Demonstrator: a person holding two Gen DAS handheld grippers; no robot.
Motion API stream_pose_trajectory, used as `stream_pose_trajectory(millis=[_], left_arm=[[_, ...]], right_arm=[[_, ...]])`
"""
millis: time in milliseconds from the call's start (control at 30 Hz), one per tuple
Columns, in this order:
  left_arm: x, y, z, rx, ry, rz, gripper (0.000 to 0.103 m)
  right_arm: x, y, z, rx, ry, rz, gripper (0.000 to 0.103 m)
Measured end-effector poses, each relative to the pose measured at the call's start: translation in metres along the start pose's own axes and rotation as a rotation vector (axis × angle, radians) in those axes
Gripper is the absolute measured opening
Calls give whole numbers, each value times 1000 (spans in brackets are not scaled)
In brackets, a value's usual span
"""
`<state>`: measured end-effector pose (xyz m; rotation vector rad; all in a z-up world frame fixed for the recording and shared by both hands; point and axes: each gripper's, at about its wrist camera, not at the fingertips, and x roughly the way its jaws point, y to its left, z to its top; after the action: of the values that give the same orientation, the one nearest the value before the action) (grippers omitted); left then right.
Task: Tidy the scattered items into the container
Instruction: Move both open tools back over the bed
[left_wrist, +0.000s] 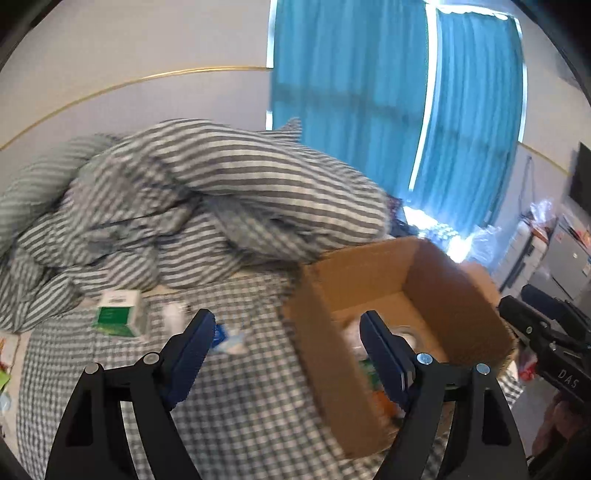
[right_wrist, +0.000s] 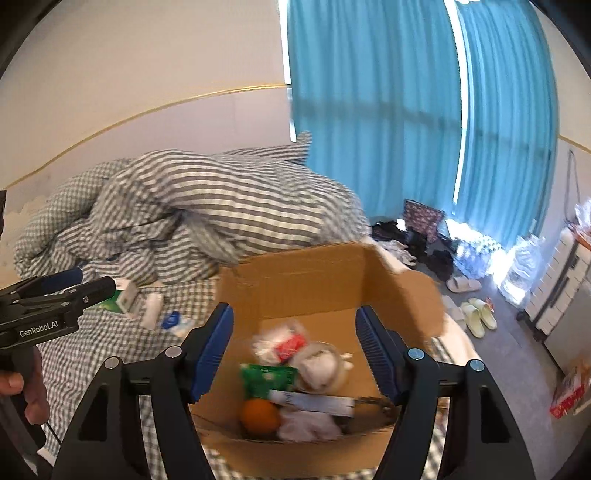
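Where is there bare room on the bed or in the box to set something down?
Free: checked sheet between the cardboard box and the green carton, and the box floor along its back wall. Crowded: the box's near half around the orange, and the strip below the striped duvet.

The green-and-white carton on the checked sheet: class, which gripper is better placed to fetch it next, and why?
Probably the left. The left gripper is open, empty and beside the green-and-white carton. The right gripper is open over the cardboard box, further from it.

Checked bed (left_wrist: 229, 406) with cardboard box (left_wrist: 369, 269), green carton (left_wrist: 118, 314), striped duvet (left_wrist: 192, 192).
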<state>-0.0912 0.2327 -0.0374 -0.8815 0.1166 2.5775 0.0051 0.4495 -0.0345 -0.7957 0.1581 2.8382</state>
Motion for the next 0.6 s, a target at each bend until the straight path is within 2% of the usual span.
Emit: stream_pose_trajectory(millis=[200,433,467,500,533,600], left_arm=[[-20,73,-11,-75,-2,87,83],[-34,134,-27,-134,-6,161,84],[-34,141,-29,-136,-5,181,87],[-34,146,-30,-137,-6,199,100],[-35,151,-32,-141,-15,216,103],[-37,163,-35,-156,-25,232,103]], right_arm=[[3,57,9,-62,-12,70,70],[11,117,14,-121,-22,134,81],[11,122,14,-125,-21,140,83],[13,130,13,-133,-19,147,84],[15,137,13,-140,-17,150,85],[20,149,12,-159,-10,157,87]])
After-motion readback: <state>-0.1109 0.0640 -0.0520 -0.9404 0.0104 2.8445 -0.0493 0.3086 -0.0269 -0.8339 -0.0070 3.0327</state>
